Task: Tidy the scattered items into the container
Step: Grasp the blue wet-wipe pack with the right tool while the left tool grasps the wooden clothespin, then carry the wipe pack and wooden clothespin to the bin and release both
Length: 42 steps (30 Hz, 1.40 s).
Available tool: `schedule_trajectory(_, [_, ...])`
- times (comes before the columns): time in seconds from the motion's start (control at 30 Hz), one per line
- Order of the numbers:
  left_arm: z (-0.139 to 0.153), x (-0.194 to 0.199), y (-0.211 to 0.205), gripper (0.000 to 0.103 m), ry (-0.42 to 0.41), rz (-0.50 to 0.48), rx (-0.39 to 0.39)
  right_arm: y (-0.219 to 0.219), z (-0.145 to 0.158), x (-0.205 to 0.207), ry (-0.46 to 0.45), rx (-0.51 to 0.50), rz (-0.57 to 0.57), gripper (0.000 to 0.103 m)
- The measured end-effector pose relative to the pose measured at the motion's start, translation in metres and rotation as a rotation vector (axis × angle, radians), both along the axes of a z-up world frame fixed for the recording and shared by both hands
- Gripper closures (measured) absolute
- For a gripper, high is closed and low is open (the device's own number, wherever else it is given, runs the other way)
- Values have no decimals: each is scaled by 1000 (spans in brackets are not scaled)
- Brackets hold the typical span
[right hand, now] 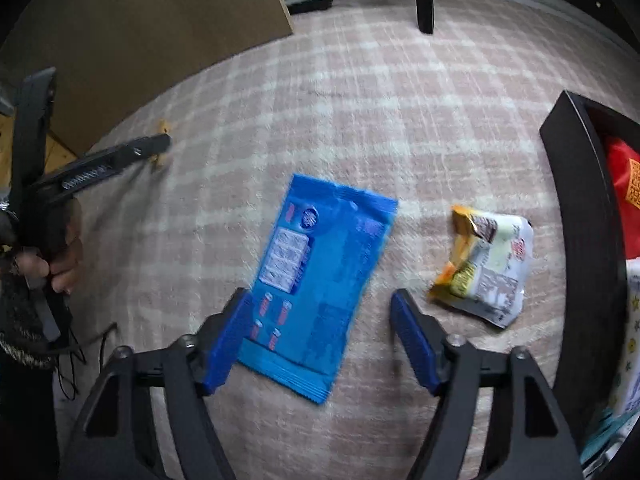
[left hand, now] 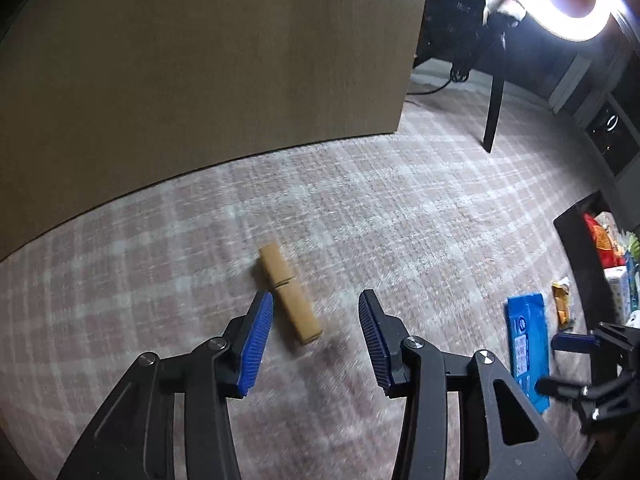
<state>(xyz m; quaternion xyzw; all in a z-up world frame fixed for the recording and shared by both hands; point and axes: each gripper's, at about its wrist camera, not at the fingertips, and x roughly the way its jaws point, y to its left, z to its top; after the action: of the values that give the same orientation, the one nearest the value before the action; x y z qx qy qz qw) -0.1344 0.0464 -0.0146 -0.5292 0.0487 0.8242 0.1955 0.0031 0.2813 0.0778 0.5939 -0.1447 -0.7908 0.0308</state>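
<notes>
A tan block-shaped stick [left hand: 289,295] lies on the pink checked carpet. My left gripper [left hand: 316,300] hovers over it, open, and the stick shows by the left blue pad without touching it. A blue flat packet [right hand: 320,272] lies on the carpet under my right gripper [right hand: 320,298], which is open and holds nothing. To its right lies a crumpled yellow and white snack packet [right hand: 484,268]. At the far right stands the black container [right hand: 584,220] with red and white packets inside. The blue packet [left hand: 528,344] and container [left hand: 580,248] also show in the left wrist view.
A big cardboard box [left hand: 200,60] stands behind the stick, seen also as the box [right hand: 140,20] at upper left. A dark chair leg [left hand: 494,112] stands on the carpet farther back. A ring light [left hand: 568,0] glares at top right. A hand [right hand: 60,264] holds the left gripper's handle.
</notes>
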Motion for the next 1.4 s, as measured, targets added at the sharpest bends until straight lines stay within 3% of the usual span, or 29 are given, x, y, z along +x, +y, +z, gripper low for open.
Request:
schedule_trajectory(0.2, [-4, -4, 5, 62, 0, 2, -19, -19, 6, -15, 1, 118, 46, 21])
schedule_trajectory(0.37, [-7, -7, -5, 63, -8, 4, -46, -46, 9, -25, 41, 274, 235, 23])
schedule_trajectory(0.57, [-8, -4, -20, 74, -1, -13, -52, -29, 25, -19, 60, 268, 357, 42])
schedule_trajectory(0.7, [-8, -1, -25, 76, 7, -26, -60, -22, 34, -15, 61, 276, 400, 45])
schedule_trajectory(0.77, [-7, 0, -25, 83, 12, -27, -71, -20, 38, -16, 61, 272, 407, 50])
schedule_trajectory(0.8, [-7, 0, -25, 92, 15, -27, -75, -18, 41, -16, 61, 269, 410, 52])
schedule_trajectory(0.83, [-7, 0, -26, 92, 13, -28, -70, -17, 44, -15, 64, 263, 410, 59])
schedule_trajectory(0.97, [-7, 6, -30, 92, 14, -27, -55, -2, 57, -10, 76, 198, 375, 77])
schedule_trajectory(1.23, [7, 23, -39, 92, 35, -17, -20, 39, 82, 4, 97, 45, 252, 98])
schedule_trajectory(1.4, [20, 34, -40, 92, 58, -19, -4, 82, 104, 39, 123, 10, 205, 98])
